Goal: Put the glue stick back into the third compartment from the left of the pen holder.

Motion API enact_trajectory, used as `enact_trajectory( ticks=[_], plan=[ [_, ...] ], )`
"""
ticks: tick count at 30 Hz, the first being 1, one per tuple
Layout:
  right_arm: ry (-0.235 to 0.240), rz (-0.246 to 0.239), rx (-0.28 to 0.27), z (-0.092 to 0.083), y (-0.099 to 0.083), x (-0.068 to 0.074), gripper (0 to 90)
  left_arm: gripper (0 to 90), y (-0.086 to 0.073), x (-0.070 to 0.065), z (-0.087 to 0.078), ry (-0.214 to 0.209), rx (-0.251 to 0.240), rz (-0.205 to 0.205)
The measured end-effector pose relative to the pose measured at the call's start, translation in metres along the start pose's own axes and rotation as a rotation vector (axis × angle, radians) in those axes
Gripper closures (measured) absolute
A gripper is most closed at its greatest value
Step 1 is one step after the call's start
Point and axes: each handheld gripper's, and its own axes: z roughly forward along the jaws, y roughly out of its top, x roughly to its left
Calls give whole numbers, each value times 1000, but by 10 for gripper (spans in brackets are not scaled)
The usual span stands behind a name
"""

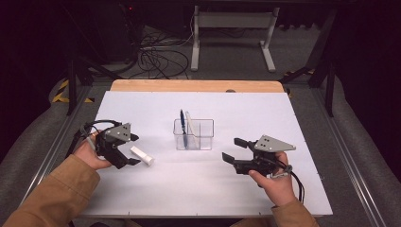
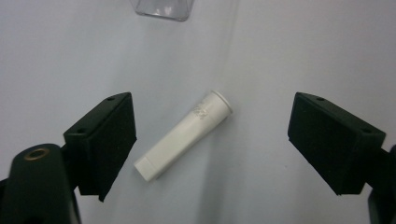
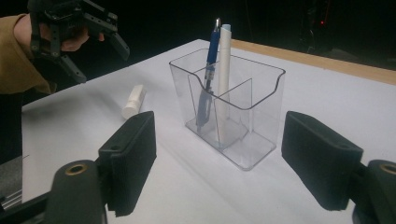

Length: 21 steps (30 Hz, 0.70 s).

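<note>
A short white cap-like tube [image 1: 142,155] [image 2: 184,135] lies flat on the white table sheet [image 1: 198,184]. My left gripper [image 1: 134,149] hovers just above it, open, with the tube seen between the jaws and touching neither pad. A clear plastic holder [image 1: 204,135] [image 3: 261,100] with dividers stands mid-table. In it, a blue pen [image 1: 183,125] [image 3: 208,70] and a white pen [image 1: 190,124] [image 3: 224,65] stand upright. My right gripper [image 1: 231,148] rests low to the right of the holder, open and empty, pointing at it. The left gripper [image 3: 100,42] also shows raised over the tube [image 3: 133,101].
A bare wooden strip [image 1: 196,85] runs along the table's far edge. Beyond it stand a white metal frame [image 1: 231,33] and loose cables [image 1: 156,59] on the floor. Metal rails [image 1: 350,161] flank both sides of the table.
</note>
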Motion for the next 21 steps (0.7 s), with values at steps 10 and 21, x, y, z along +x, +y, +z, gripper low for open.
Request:
enact_trajectory(
  ticks=[10,21],
  plan=[
    [7,9,-3,-1,0,0,280,288,2,4,7,-2,63,34],
    [10,15,1,0,-2,-1,280,290,1,13,18,-37,79,147]
  ],
)
